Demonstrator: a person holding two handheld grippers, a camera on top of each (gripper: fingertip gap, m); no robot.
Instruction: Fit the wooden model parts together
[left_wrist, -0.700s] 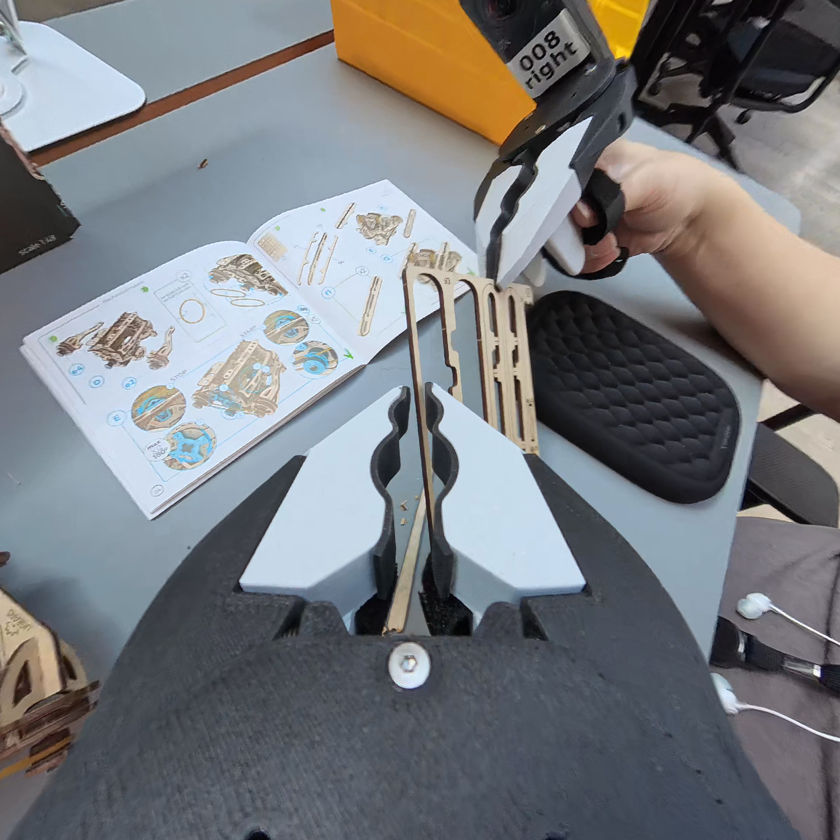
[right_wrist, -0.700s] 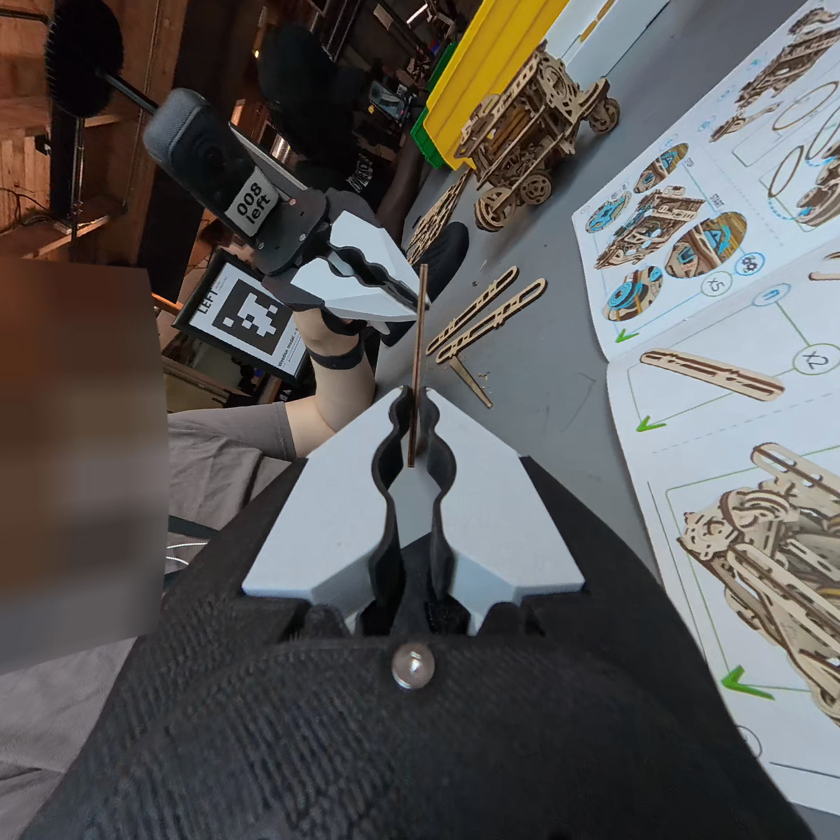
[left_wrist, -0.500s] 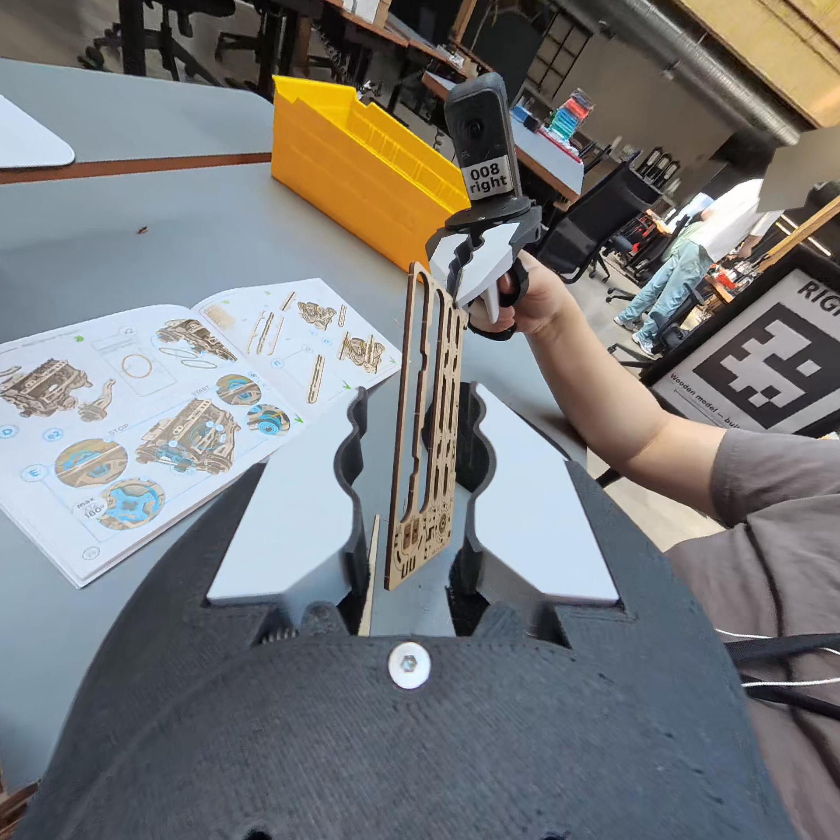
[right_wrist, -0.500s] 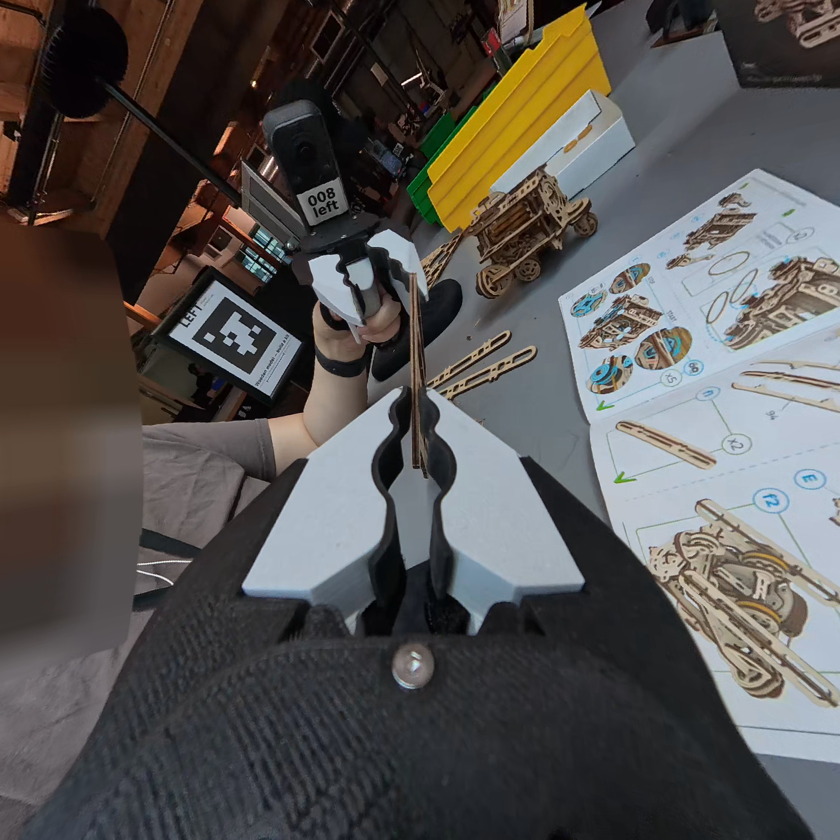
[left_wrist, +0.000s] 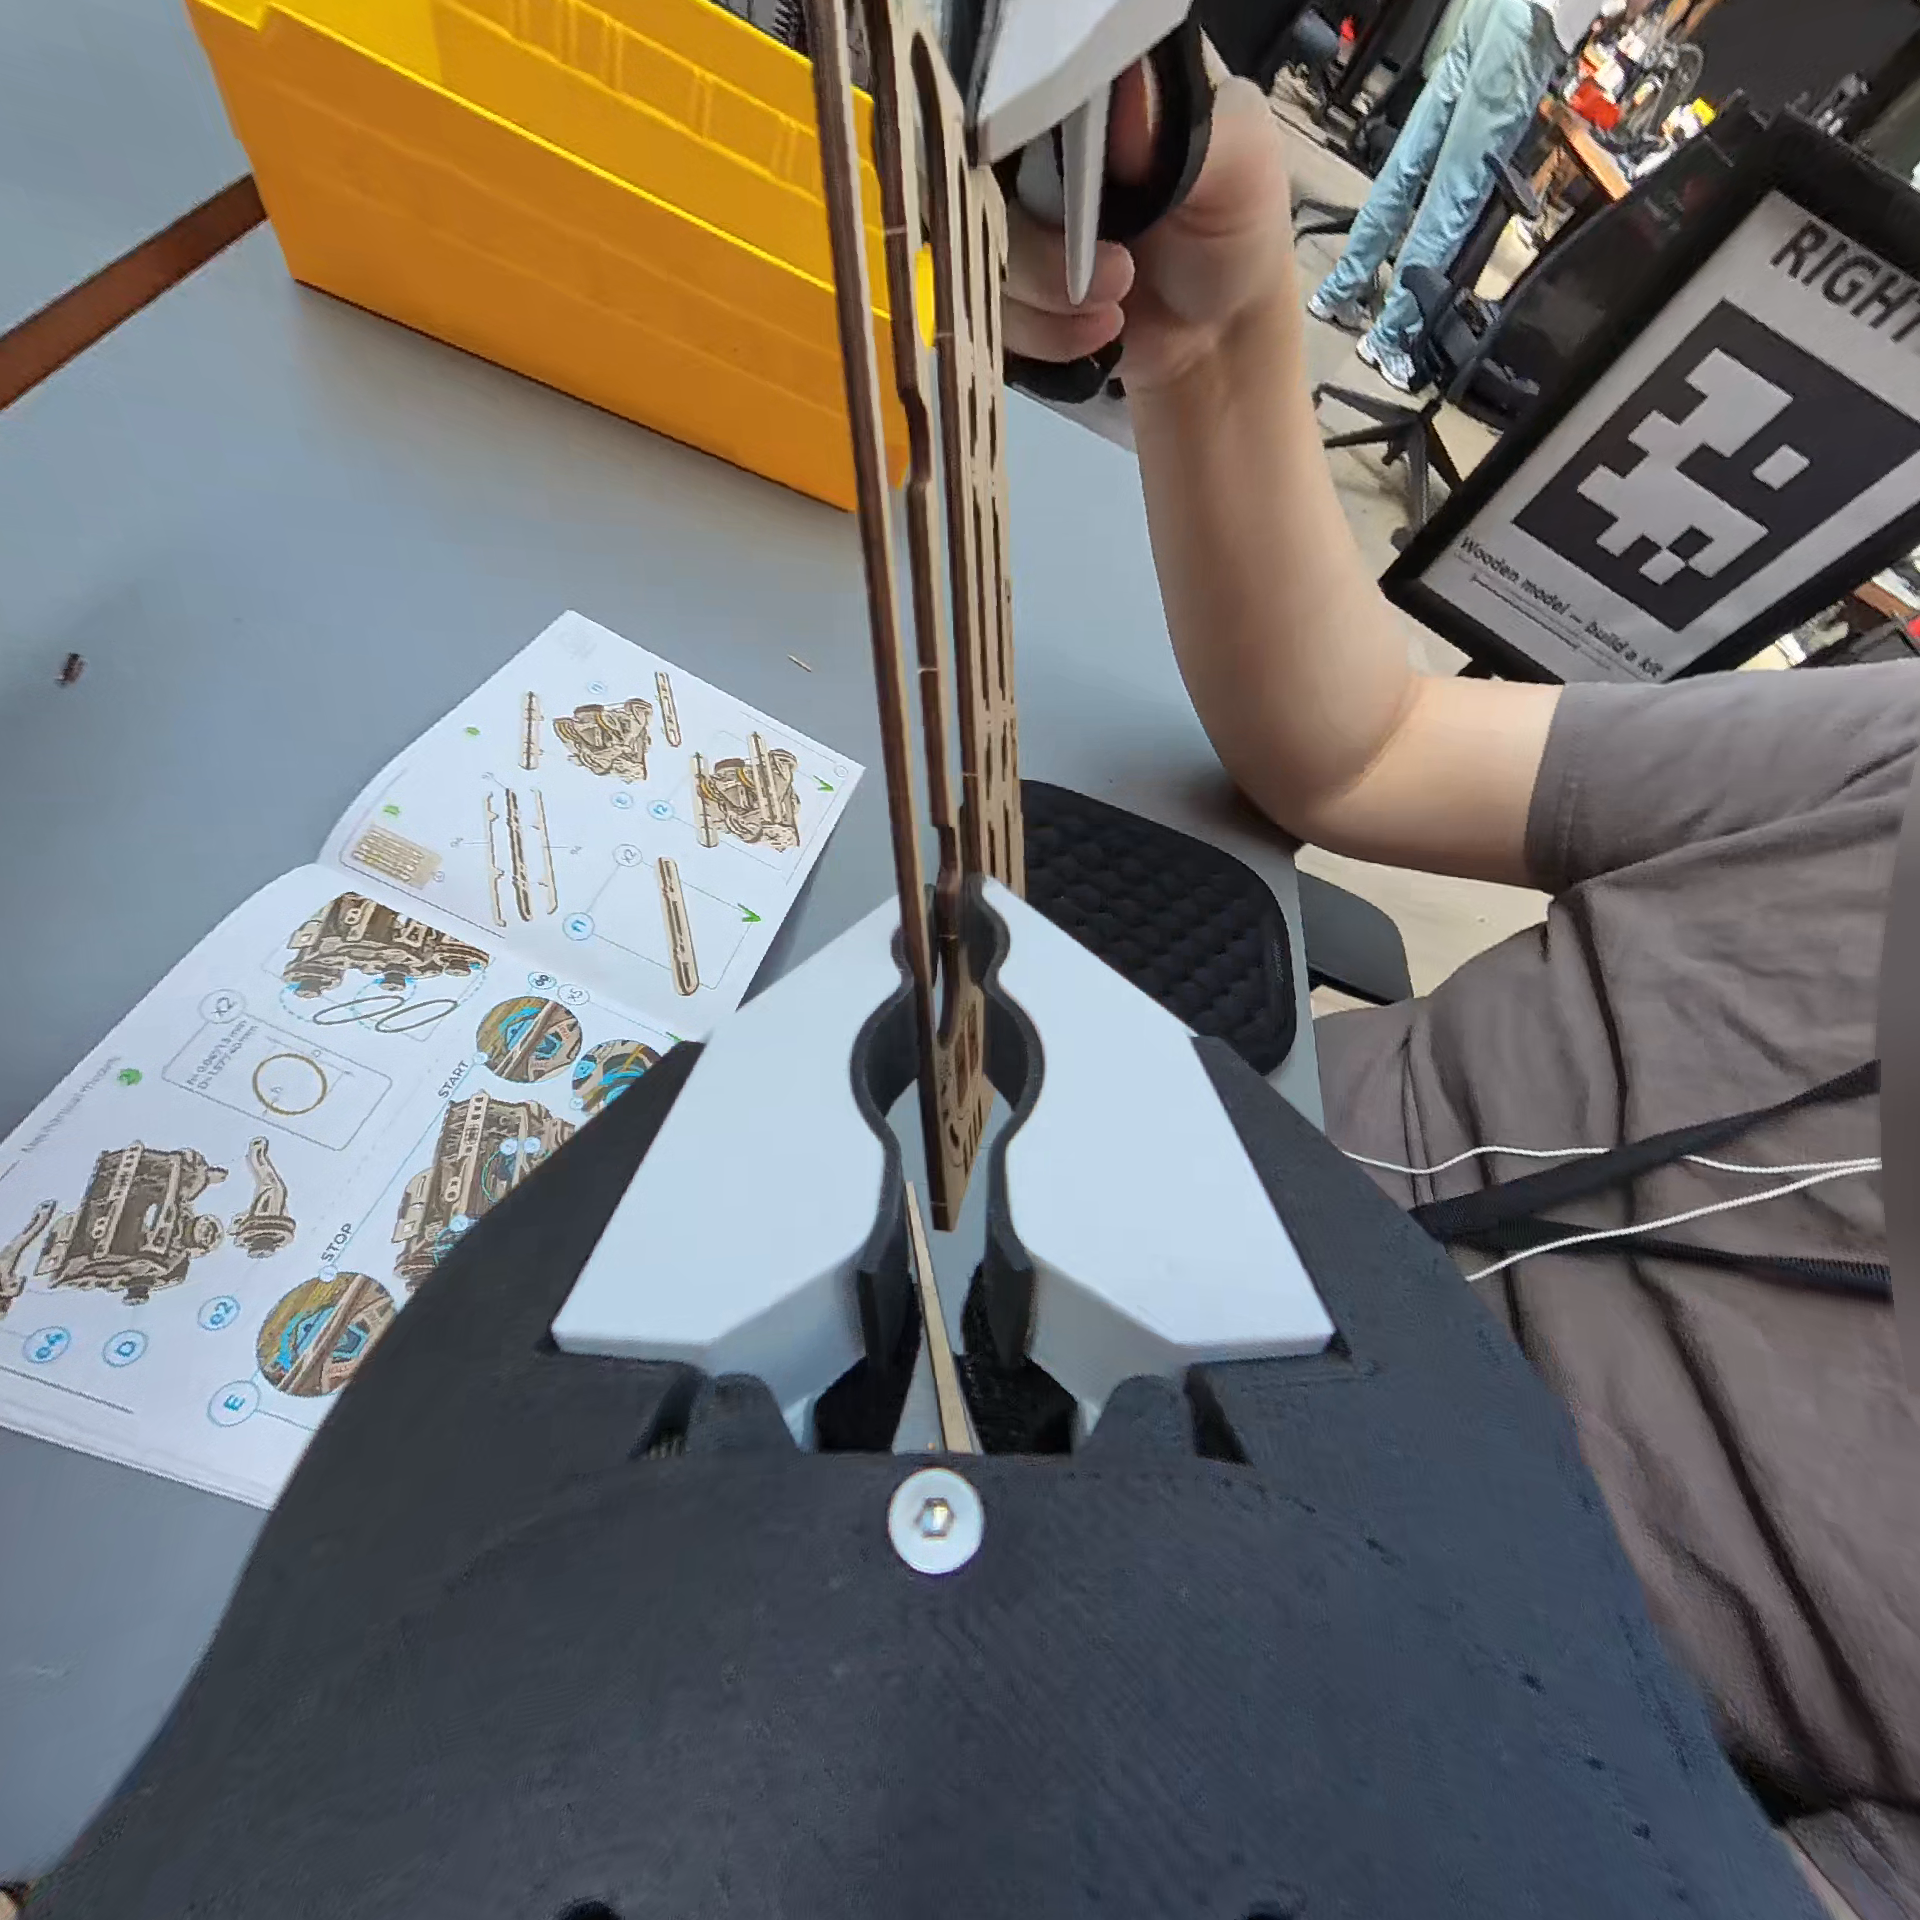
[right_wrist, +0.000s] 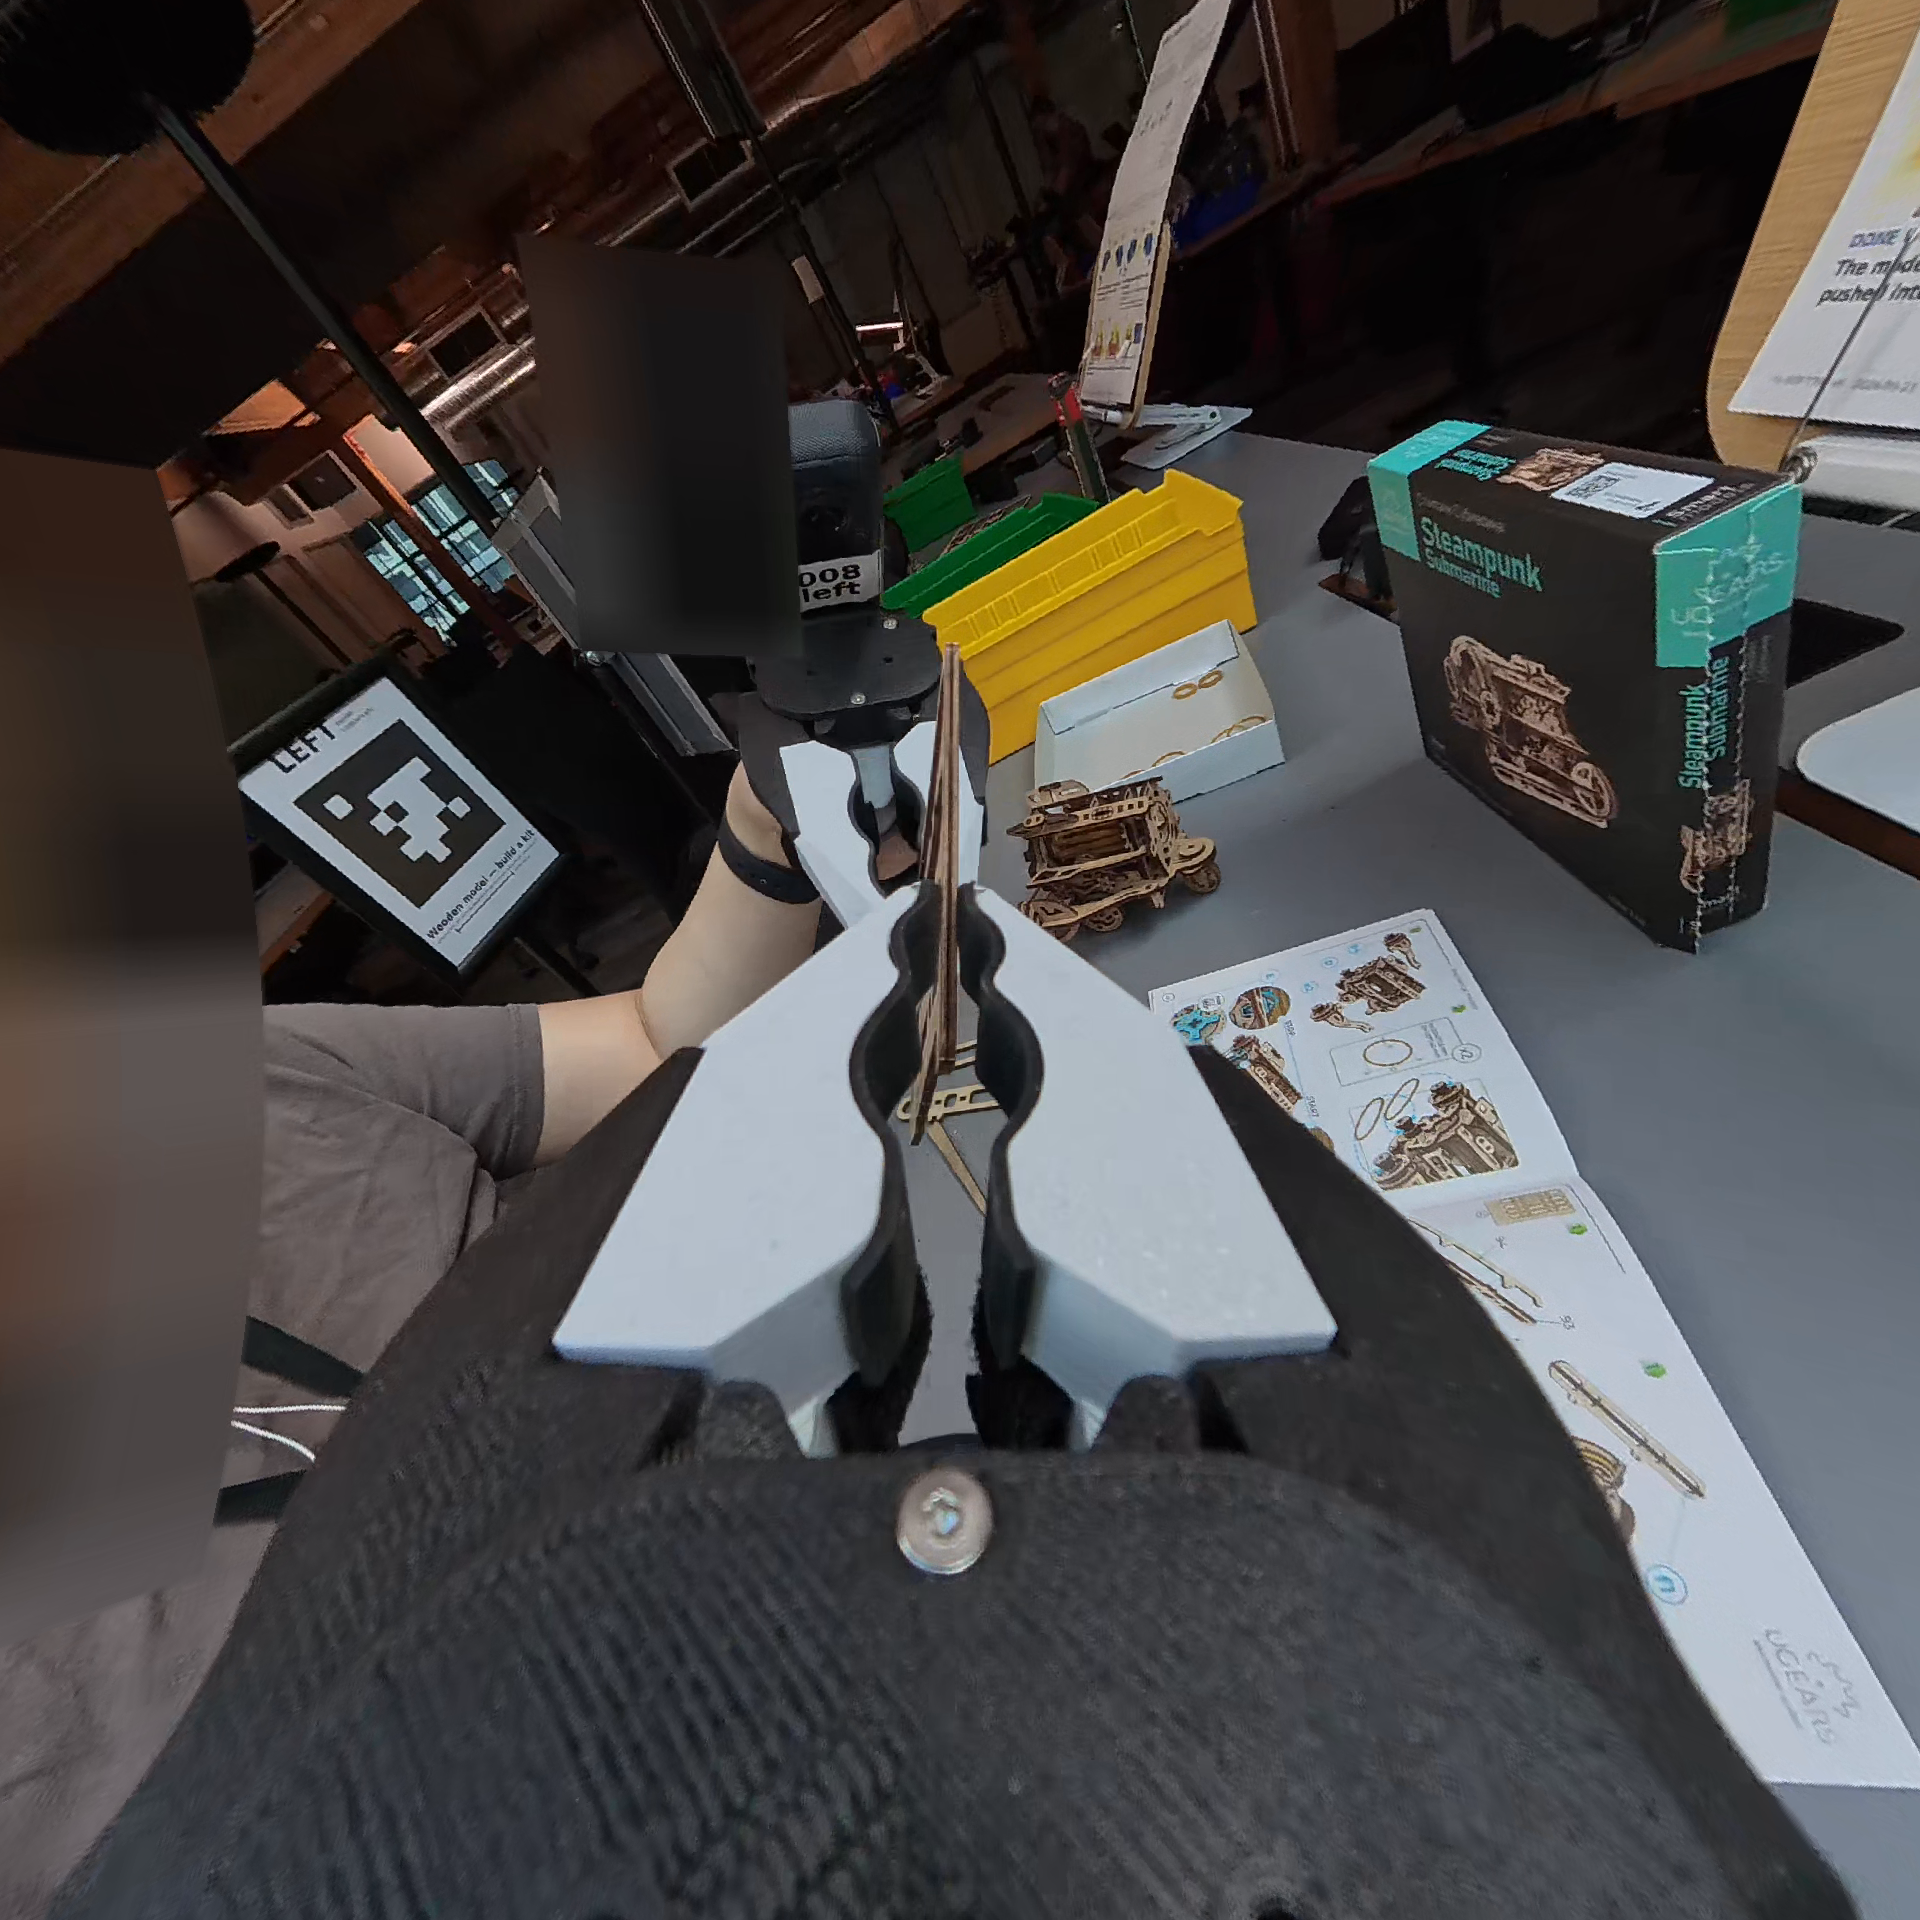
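Note:
A thin laser-cut wooden frame sheet (left_wrist: 935, 540) stands on edge between both grippers, above the grey table (left_wrist: 364, 540). My left gripper (left_wrist: 943, 920) is shut on its lower end. My right gripper (left_wrist: 1049, 114) pinches its upper end at the top of the left wrist view. In the right wrist view the sheet (right_wrist: 943, 831) is edge-on. My right gripper (right_wrist: 940, 896) is shut on it, and the left gripper (right_wrist: 883, 821) faces it just beyond. A partly built wooden model (right_wrist: 1117, 852) stands on the table behind.
An open instruction booklet (left_wrist: 416, 987) lies on the table, also in the right wrist view (right_wrist: 1455, 1143). Behind are a yellow bin (right_wrist: 1101, 613), a white box (right_wrist: 1153, 717) and the dark kit box (right_wrist: 1579, 675). A black pad (left_wrist: 1153, 935) and loose wooden strips (right_wrist: 951, 1101) lie below the grippers. About 11 centimetres separates my left fingertips from my right.
My left gripper opened around the sheet half a second ago and has shut again on its lower end. The right gripper has come closer, and both views have swung upward.

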